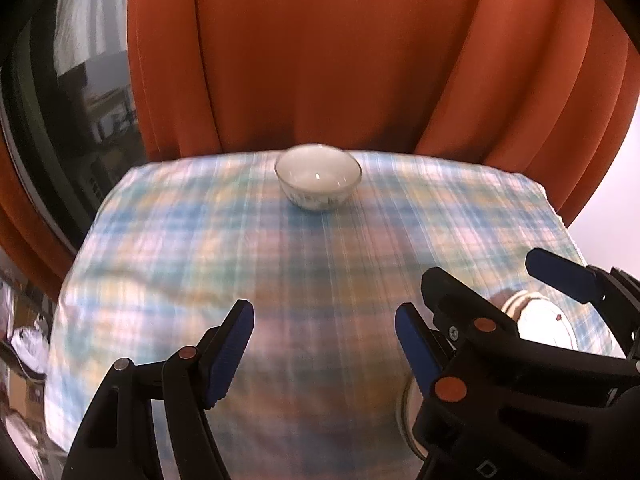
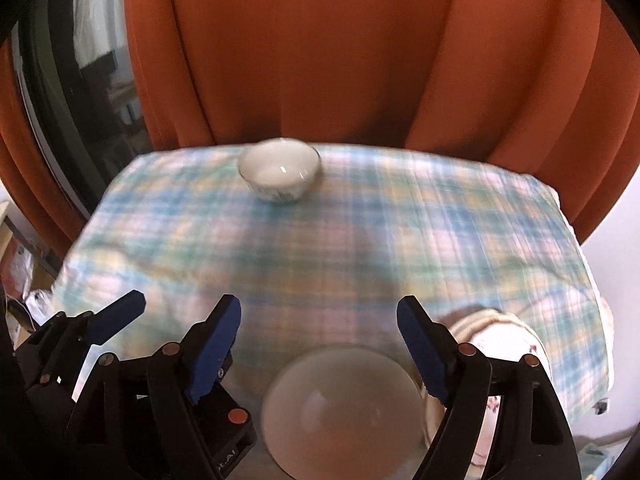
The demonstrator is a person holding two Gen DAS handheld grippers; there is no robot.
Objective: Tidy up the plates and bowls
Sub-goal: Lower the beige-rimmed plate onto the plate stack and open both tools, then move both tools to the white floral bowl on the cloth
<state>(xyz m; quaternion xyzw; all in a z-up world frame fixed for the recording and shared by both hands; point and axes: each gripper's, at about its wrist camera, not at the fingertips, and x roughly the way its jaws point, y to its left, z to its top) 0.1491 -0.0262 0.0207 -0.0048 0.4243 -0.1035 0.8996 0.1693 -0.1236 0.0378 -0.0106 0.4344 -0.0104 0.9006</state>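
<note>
on the plaid cloth: bowls, plate, two idle grippers

at the far edge of the cloth [image 1: 280, 272], in front of the orange curtain [image 1: 320, 60], a small bowl [image 1: 318, 178] is sitting upright, white inside, patterned outside, well apart from everything else. at the near edge a clear glass bowl [image 2: 344, 408] is resting upright on the cloth, below and between the right gripper's fingers [image 2: 218, 352], which are not touching it. just beside it, to its right, a stack of white plates [image 2: 500, 332] with a striped rim is lying, partly hidden behind the right-hand finger.

left gripper [image 1: 324, 344]: jaws are standing wide, nothing between them, only cloth showing in the gap. right gripper [image 2: 320, 352]: jaws are standing wide, holding nothing. in the left view the right gripper [image 1: 484, 284] is hanging close alongside, over the plates [image 1: 540, 320]; in the right view the left gripper [image 2: 176, 312] is showing at the left edge, near the other.

at the left, beyond the curtain, a dark window [image 1: 80, 120] is showing. both views are blurring, so the small bowl's pattern cannot be made out.
</note>
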